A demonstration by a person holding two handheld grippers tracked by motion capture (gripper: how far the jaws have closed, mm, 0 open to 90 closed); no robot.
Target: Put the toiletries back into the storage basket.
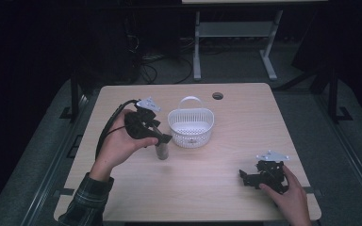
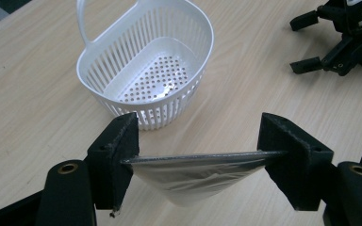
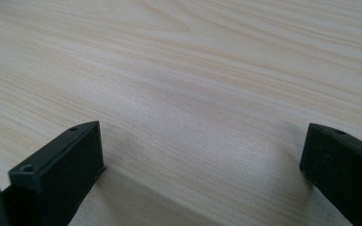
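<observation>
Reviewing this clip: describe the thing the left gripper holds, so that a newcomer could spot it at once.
On the wooden table, find the white basket near its middle. Just left of the basket, the left gripper pinches a small silvery pouch by its flat top edge. Unlike the rigid, perforated basket, it is shiny, soft and creased.

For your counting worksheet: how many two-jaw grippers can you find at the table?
2. The left gripper is held up beside the white basket, clamping a silvery pouch. The right gripper sits low at the table's near right, jaws apart.
</observation>
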